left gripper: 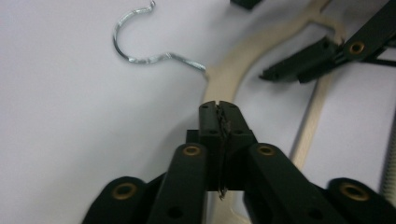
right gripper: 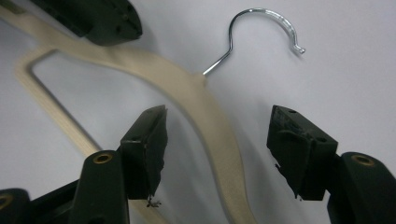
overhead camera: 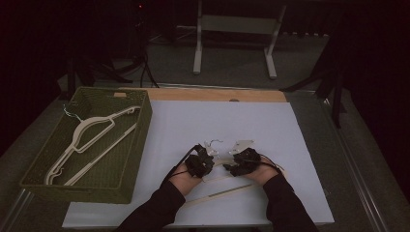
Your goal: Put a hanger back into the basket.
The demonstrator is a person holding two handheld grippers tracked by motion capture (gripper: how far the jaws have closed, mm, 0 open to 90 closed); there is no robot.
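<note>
Cream-coloured hanger: a flat wooden or plastic clothes hanger (overhead camera: 227,186) with a bright metal hook (left gripper: 140,44) lies on the white table sheet (overhead camera: 290,145), lower centre of the high view, hook pointing toward the far edge.
Left gripper (left gripper: 218,109): jaws brought together on the hanger's shoulder just below the hook root; in the left gripper view the pads meet with a thin cream edge running beneath them. The clamp appears to pin the hanger so it cannot slide.
Right gripper (right gripper: 217,149): jaws stand wide apart, straddling the other shoulder of the hanger without touching it. This placement suggests a second grip is being prepared on the opposite side of the neck.
Grip symmetry: one gripper on each side of the hook would keep the hanger level when lifted; judged, not observed.
Green woven basket (overhead camera: 126,159): left of the high view, holding a second pale hanger (overhead camera: 89,133) that rests diagonally inside. Likely destination for the hanger in hand.
Visibility note: the high view is dim, so exact pad contact there cannot be confirmed.
Hands (overhead camera: 183,178): both rest low at the sheet, sleeves entering from the bottom edge.
</note>
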